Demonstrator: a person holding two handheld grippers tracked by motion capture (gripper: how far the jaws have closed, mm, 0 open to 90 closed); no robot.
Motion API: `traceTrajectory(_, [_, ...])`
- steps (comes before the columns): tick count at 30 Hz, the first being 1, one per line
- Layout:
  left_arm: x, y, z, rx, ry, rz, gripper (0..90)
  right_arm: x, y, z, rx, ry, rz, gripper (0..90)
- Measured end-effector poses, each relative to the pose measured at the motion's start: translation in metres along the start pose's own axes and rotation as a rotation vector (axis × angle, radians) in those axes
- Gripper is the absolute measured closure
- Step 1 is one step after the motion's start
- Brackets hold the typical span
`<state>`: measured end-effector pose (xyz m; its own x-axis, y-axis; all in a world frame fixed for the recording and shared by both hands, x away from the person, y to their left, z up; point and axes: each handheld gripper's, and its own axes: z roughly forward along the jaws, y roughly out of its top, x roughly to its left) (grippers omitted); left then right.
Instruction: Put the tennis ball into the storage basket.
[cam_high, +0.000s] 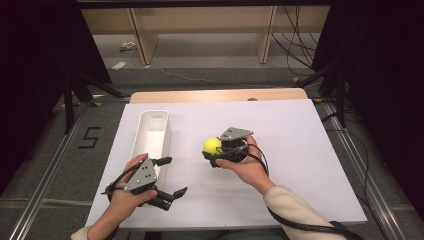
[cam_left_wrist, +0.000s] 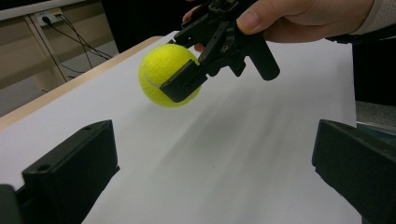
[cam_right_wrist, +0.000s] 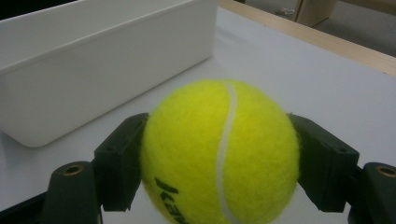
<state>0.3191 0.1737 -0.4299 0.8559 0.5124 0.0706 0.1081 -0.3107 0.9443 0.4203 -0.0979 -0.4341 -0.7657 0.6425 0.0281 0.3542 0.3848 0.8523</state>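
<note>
A yellow tennis ball (cam_high: 211, 145) is clamped between the jaws of my right gripper (cam_high: 214, 150), held a little above the white sheet near the table's middle. In the right gripper view the ball (cam_right_wrist: 219, 154) sits squeezed between both black pads. From the left gripper view the ball (cam_left_wrist: 161, 74) hangs ahead in the right gripper (cam_left_wrist: 180, 70), a hand above it. My left gripper (cam_high: 170, 176) rests at the front left, its jaws wide apart with nothing between them. A long white bin (cam_high: 141, 131) lies left of the ball.
The white sheet (cam_high: 290, 150) covers the tabletop, with a wooden strip (cam_high: 220, 95) along the far edge. Black cables trail from both grippers toward the near edge. Wooden furniture legs and floor cables stand beyond the table.
</note>
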Motion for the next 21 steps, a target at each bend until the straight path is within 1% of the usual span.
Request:
traceTrajectory(11, [0.001,0.000,-0.001,0.001,0.003,0.000,0.0,0.003,0.006,0.000,-0.016,0.000,-0.007,26.3])
traceTrajectory(13, [0.001,0.000,-0.001,0.000,0.002,-0.001,0.0,0.004,0.008,0.001,-0.018,0.002,-0.014,26.3])
traceTrajectory(21, [0.001,0.000,-0.001,-0.004,0.000,-0.005,0.0,0.008,0.011,0.006,-0.017,0.009,-0.013,26.3])
